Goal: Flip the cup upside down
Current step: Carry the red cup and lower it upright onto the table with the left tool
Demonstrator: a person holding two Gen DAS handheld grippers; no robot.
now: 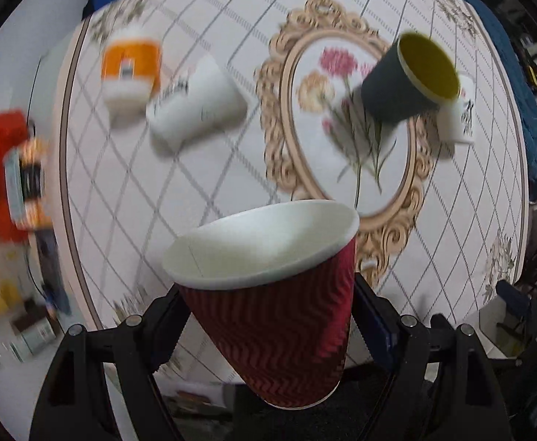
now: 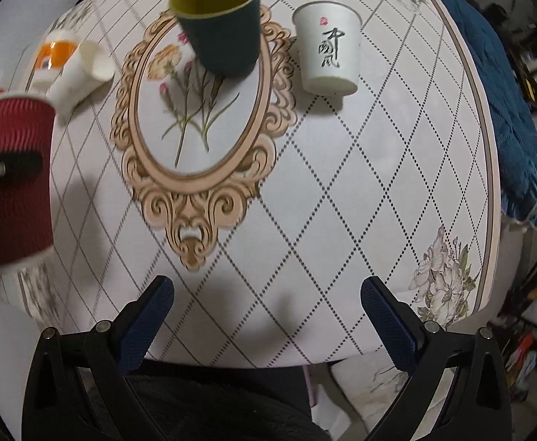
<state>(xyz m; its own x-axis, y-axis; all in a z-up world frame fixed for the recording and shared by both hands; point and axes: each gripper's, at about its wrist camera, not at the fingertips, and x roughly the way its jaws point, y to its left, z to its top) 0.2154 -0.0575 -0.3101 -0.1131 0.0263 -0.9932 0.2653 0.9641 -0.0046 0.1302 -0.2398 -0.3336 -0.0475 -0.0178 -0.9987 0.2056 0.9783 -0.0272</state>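
We've got the red ripple cup [image 1: 279, 312] clamped in the left gripper [image 1: 268, 334], fingers pressing its sides from both flanks, approx mid-body. Cup is off the table [image 1: 194, 183], mouth up and tilted toward the far side, white inside showing, nothing visible in it. From the right wrist view we see the same red ripple cup [image 2: 13, 180] at the far left edge w/ a black finger across its wall, held upright-ish above the table's left rim.

Right gripper [image 2: 268, 319] hangs w/ fingers spread wide, nothing between the blue pads [image 2: 147, 325], over the near edge of the table.

On the table: dark cup w/ yellow-green inside [image 2: 218, 24] stands mouth up on the oval floral print [image 2: 198, 110], at its far end. Just to its right a white cup w/ black brush lettering [image 2: 329, 49], mouth up, not touching the dark one. Far left, a plain white cup [image 2: 79, 75] lies on its side, and right behind it an orange-and-white container [image 2: 53, 55]; can't tell if those two touch. Left wrist view is motion-blurred, so detail on them is poor. A blue cloth [image 2: 503, 117] lies along the table's right side.
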